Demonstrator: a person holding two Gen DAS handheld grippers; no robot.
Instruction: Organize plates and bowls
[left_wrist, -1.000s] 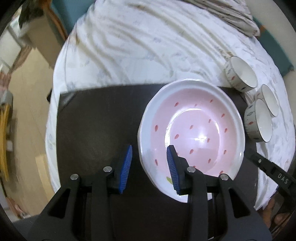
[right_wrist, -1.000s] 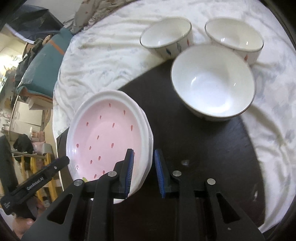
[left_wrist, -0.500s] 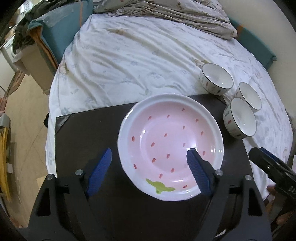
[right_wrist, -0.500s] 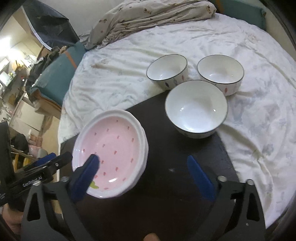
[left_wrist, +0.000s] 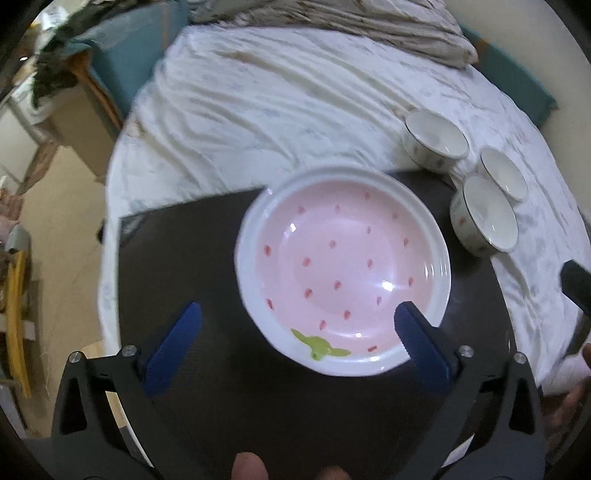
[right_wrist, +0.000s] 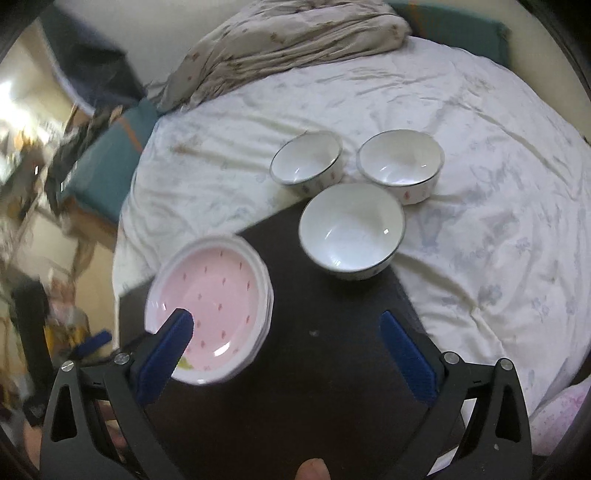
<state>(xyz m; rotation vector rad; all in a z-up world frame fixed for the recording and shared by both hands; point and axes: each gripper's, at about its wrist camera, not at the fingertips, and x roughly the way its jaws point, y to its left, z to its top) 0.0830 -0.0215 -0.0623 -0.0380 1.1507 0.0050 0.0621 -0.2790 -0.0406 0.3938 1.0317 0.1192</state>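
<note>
Bed (left_wrist: 295, 96) with a white sheet fills the left wrist view; a dark board (left_wrist: 177, 266) lies on it. Plates (left_wrist: 343, 284), pink with a white rim, sit on the board. Left hand-held gripper (left_wrist: 295, 343) hangs above the plates' near edge, jaws spread wide, grasping nothing. Three bowls to the right: big bowl (left_wrist: 484, 218) at the board's corner, two small ones (left_wrist: 436, 144) (left_wrist: 502, 173) on the sheet.

Judgement: plates look done, bowls are next. Approach a bowl from above, one finger inside the rim and one outside, clamp on the wall, lift straight. The sheet is soft, so the small bowls may tip; nest them into the big bowl on the board.

Versus 1.0 s ago: jaws were narrow with one finger inside the plate rim; now wide and backed off, with more of the bed showing.

Right wrist view: same bed (right_wrist: 480, 166), board (right_wrist: 332, 332). The plates (right_wrist: 210, 306) show as a stack, left. Big bowl (right_wrist: 351, 232) overhangs the board's far corner; small bowls (right_wrist: 306, 162) (right_wrist: 402, 166) just beyond it, near each other. Right hand-held gripper (right_wrist: 295, 350) released, empty, over bare board.

Versus 1.0 s ago: jaws were nearly closed at the stack's rim; now wide and higher.
</note>
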